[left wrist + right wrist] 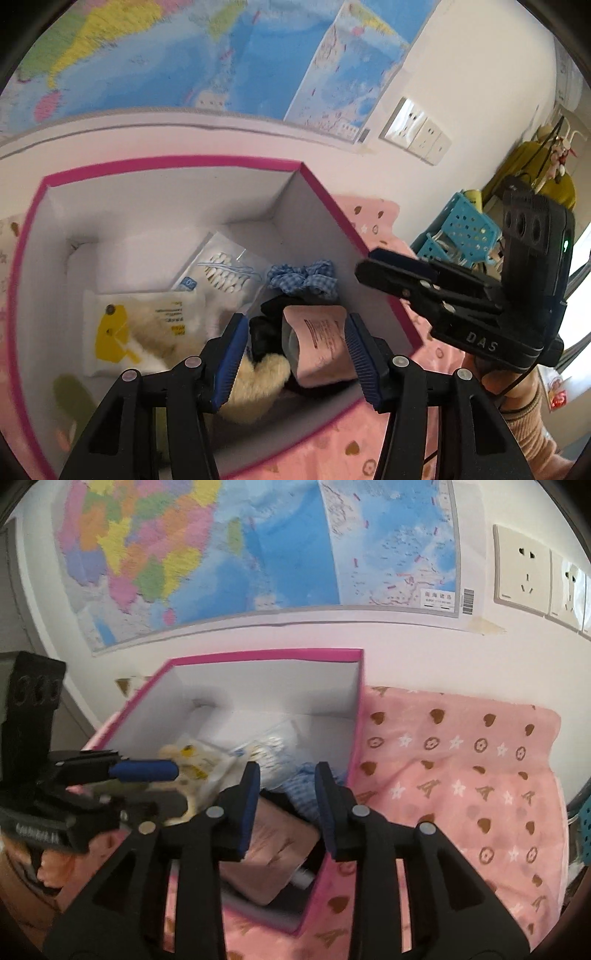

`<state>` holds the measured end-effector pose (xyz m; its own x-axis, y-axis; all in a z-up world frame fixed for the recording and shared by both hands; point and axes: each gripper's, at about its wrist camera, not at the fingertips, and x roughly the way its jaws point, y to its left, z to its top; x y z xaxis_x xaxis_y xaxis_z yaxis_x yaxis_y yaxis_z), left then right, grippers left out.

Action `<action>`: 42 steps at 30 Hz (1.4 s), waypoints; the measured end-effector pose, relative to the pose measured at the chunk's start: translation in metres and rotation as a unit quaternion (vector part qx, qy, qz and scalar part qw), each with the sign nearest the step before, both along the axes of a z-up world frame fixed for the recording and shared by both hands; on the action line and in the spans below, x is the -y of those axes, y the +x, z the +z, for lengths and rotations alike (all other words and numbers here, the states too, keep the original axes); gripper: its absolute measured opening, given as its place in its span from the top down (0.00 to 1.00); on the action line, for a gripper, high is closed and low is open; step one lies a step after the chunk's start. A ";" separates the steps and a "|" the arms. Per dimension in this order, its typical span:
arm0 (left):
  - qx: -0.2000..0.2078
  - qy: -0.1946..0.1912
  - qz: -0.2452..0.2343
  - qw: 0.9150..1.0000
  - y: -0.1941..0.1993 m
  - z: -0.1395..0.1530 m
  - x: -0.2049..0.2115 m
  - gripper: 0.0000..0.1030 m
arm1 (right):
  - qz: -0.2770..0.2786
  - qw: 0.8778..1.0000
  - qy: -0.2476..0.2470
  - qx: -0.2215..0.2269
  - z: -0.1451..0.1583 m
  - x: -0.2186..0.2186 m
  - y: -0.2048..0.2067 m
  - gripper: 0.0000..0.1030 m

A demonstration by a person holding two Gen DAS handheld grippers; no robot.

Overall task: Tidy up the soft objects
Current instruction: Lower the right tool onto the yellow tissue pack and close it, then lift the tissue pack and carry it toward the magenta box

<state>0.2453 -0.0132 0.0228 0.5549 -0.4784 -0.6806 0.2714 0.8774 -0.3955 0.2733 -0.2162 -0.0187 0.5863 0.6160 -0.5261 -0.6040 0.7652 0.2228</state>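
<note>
Left gripper: jaws spread around the pale pink printed pouch, contact unclear.
Right gripper: jaws apart, empty.
Box: pink-rimmed white cardboard box, blue gingham scrunchie at 12 o'clock of pouch.

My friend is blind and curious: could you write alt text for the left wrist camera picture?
The open left gripper hovers over a pink-rimmed white box, a pink pouch lying between its fingers. The box also holds a blue gingham scrunchie, cotton swabs and a wipes pack; the right gripper reaches in from the right.
</note>
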 end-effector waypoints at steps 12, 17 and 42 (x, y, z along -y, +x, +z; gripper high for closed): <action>0.047 -0.037 0.023 0.998 -0.099 0.024 -0.059 0.39 | 0.142 0.989 0.050 -0.012 -0.007 0.000 -0.107 0.58; 0.023 -0.031 0.021 0.999 -0.138 -0.003 -0.067 0.38 | 0.167 0.984 0.040 -0.039 -0.033 -0.010 -0.130 0.57; -0.093 -0.037 -0.056 0.993 -0.186 -0.103 -0.011 0.51 | 0.141 0.975 0.042 -0.164 -0.120 -0.016 -0.146 0.57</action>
